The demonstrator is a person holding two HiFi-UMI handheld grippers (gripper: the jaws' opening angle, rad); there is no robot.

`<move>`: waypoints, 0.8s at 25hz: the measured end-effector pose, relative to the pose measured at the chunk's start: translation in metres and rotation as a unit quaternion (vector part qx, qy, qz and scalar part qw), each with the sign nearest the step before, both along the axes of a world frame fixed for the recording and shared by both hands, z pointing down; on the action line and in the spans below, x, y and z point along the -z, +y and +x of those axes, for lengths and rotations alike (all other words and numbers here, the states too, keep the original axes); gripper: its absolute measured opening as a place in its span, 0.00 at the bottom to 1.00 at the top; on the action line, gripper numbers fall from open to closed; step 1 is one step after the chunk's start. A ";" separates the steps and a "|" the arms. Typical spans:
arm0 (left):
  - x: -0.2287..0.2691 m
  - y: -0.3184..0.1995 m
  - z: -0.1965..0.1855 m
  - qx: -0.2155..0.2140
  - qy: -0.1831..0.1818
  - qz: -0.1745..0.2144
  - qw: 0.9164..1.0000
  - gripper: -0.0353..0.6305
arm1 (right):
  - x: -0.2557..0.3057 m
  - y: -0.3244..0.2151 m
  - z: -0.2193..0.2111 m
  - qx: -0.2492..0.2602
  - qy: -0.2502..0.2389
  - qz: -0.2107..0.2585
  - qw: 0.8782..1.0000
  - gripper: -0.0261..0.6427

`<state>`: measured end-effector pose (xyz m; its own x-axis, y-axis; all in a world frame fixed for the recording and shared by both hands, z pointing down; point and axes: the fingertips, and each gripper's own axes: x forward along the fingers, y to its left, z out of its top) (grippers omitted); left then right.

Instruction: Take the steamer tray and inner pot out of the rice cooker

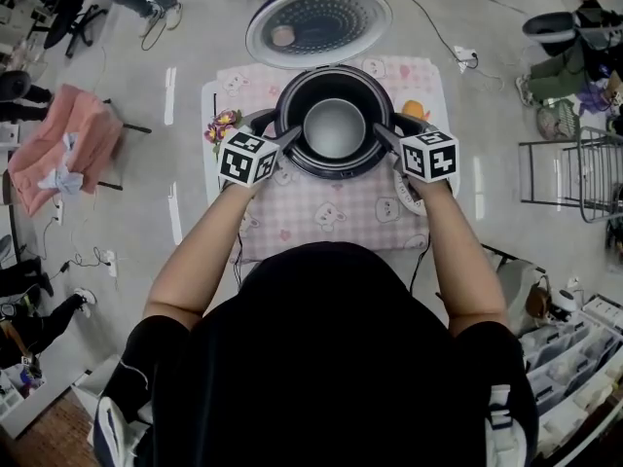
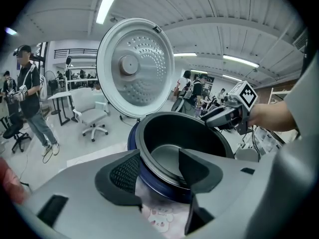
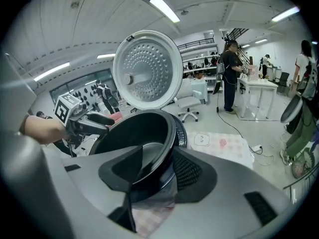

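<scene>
While straddling the pot [image 1: 336, 90] rim mid-frame with left tongs [image 2: 158, 156] and right tongs [image 3: 158, 152] agape, unclamped, likely starting pot removal: clamp evenly, lift level.

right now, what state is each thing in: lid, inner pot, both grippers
lid: open, raised behind the pot
inner pot: seated in the rice cooker, bare bottom showing
left gripper: open, jaws astride the pot rim
right gripper: open, jaws astride the opposite rim
</scene>
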<state>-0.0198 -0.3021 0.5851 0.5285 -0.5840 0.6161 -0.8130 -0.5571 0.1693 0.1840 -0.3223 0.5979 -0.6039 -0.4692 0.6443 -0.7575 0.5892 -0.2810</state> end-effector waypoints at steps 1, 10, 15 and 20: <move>-0.002 -0.001 0.001 0.002 -0.004 -0.002 1.000 0.43 | -0.002 -0.001 0.000 0.000 0.002 -0.003 1.000 0.34; -0.004 -0.008 0.004 0.023 0.015 -0.014 1.000 0.44 | -0.007 -0.005 -0.004 -0.023 0.004 -0.008 1.000 0.27; 0.003 -0.013 0.001 0.084 0.130 -0.045 0.987 0.44 | -0.006 -0.005 -0.001 -0.059 -0.035 -0.026 0.997 0.24; 0.010 -0.019 -0.003 0.135 0.240 -0.086 0.957 0.43 | 0.000 -0.005 0.002 -0.100 -0.102 -0.059 0.988 0.18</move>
